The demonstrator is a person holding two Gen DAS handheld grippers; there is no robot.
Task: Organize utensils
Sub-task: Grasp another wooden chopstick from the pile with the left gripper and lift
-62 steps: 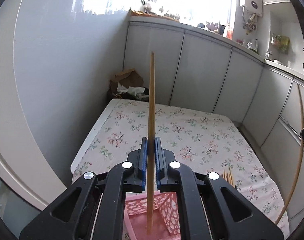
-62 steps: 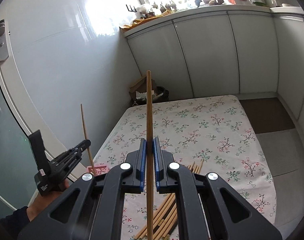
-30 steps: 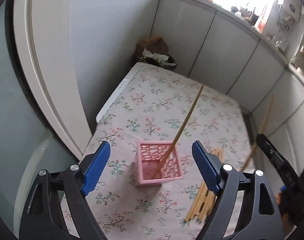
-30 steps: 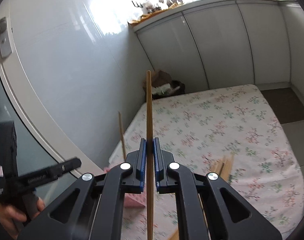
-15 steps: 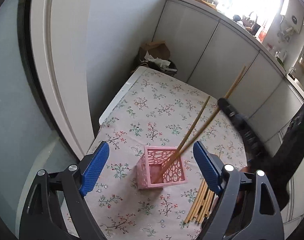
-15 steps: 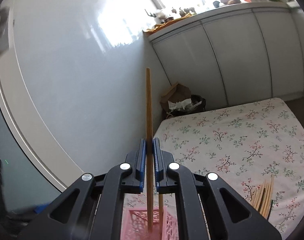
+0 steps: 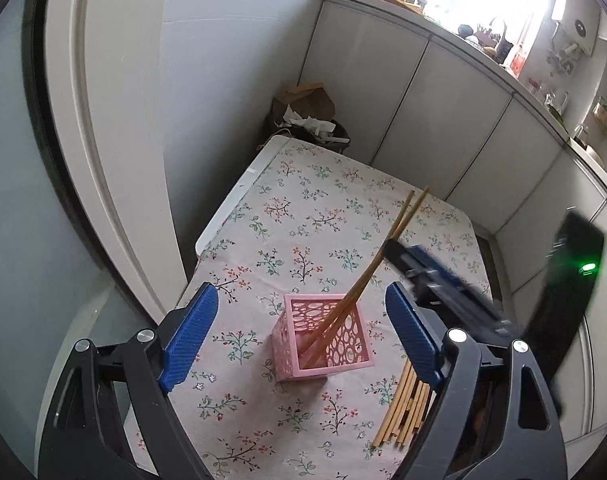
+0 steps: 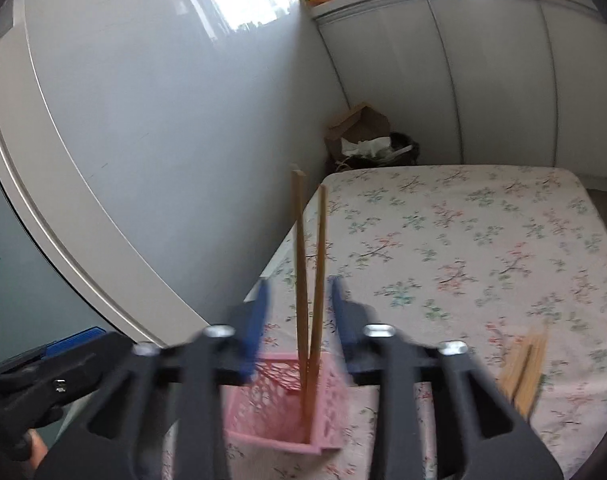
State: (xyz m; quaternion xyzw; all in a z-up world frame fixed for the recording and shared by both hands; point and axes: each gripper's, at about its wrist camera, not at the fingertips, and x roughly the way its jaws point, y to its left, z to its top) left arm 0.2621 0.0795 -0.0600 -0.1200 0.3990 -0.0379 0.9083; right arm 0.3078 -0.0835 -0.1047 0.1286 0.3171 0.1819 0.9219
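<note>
A pink perforated basket (image 7: 323, 340) stands on the floral tablecloth (image 7: 303, 232). Two wooden chopsticks (image 7: 367, 276) lean in it, tips up to the far right. My left gripper (image 7: 299, 336) is open and empty, above and in front of the basket. My right gripper (image 8: 299, 312) is open, its blue pads either side of the two chopsticks (image 8: 309, 280) above the basket (image 8: 279, 408); it touches neither. It shows blurred in the left wrist view (image 7: 435, 280). A pile of several loose chopsticks (image 7: 403, 408) lies right of the basket.
The table sits in a corner, a white wall on its left and white cabinet doors (image 7: 423, 112) behind. A bin with cardboard and paper (image 7: 307, 116) stands past the far table edge. The chopstick pile also shows in the right wrist view (image 8: 523, 368).
My right gripper has opened and let go of its chopstick, which now leans in the basket beside the first one. The left gripper has stayed open above the basket.
</note>
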